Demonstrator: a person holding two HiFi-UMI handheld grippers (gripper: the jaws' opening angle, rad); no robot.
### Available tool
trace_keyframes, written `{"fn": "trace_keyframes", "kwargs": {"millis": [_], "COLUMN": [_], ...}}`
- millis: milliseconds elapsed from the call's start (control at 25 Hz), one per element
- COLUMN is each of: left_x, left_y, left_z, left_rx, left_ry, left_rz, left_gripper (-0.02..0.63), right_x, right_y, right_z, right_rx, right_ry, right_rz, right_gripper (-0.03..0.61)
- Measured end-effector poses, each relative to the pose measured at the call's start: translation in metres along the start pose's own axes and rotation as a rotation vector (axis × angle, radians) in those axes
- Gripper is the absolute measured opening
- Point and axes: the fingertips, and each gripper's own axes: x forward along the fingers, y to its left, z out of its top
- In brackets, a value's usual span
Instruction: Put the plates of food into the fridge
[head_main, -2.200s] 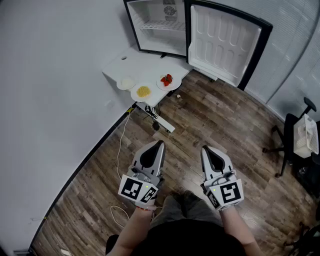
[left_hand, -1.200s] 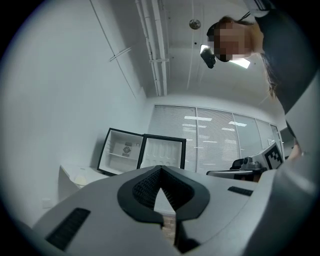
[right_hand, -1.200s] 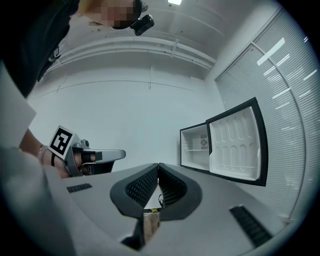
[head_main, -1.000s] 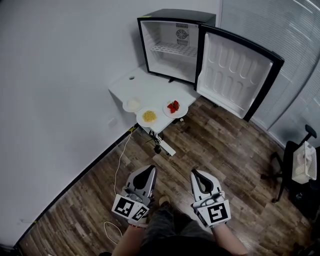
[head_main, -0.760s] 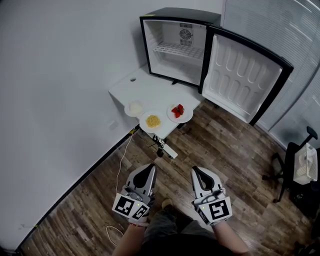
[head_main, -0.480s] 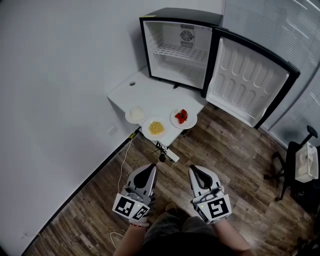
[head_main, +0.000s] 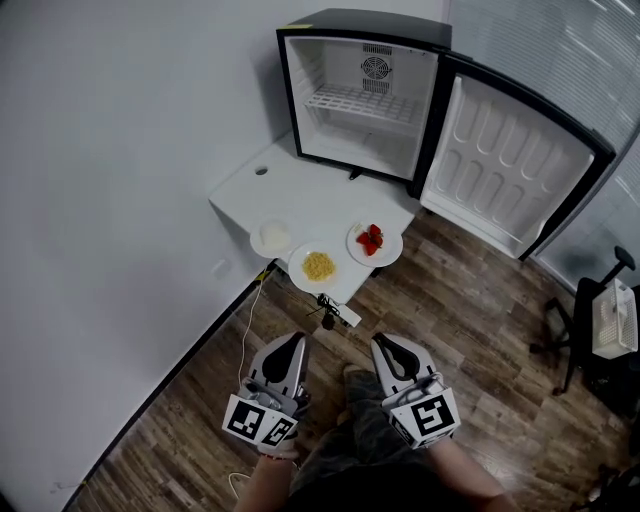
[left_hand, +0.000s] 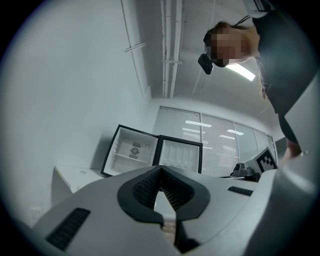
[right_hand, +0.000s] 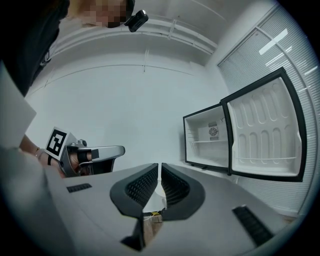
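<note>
Head view looks down on a wooden floor (head_main: 450, 330). At the left, a white desk (head_main: 300, 185) stands against the wall. The three plates lie along its near edge, all outside the fridge. The left plate (head_main: 272, 238) carries something pale, the middle plate (head_main: 318, 266) has yellow food, and the right plate (head_main: 374, 242) has red pieces. On the far end of the desk the small black fridge (head_main: 360, 100) stands open, with a wire shelf inside. Its door (head_main: 520, 170) is swung out to the right. At the far right edge there is an office chair (head_main: 600, 330).

Lower in the picture, well apart from the desk, the person holds both tools above the floor, pointed toward the plates. The left tool (head_main: 292, 340) is closed: in the left gripper view its ribbed pads meet at the tips, with nothing between them. The right tool (head_main: 381, 341) is closed too and holds nothing.
</note>
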Motion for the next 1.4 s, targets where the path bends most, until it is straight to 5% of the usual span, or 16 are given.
{"fn": "trace_keyframes", "kwargs": {"millis": [320, 1000, 1400], "left_x": [0.022, 0.147, 0.232], "left_y": [0.035, 0.105, 0.104], "left_z": [-0.010, -0.022, -0.045], "left_rx": [-0.017, -0.035, -0.068], "left_ry": [0.006, 0.012, 0.017], "left_rz": [-0.002, -0.099, -0.199], "left_gripper": [0.006, 0.006, 0.006], "right_x": [0.032, 0.130, 0.159], "right_y": [-0.030, -0.180, -0.241], "right_z": [-0.020, -0.131, -0.173], "right_rx": [-0.002, 0.392, 0.561], "right_ry": [0.073, 0.291, 0.352], "right_rz": [-0.054, -0.314, -0.483], "right_gripper": [0.006, 0.112, 0.140]}}
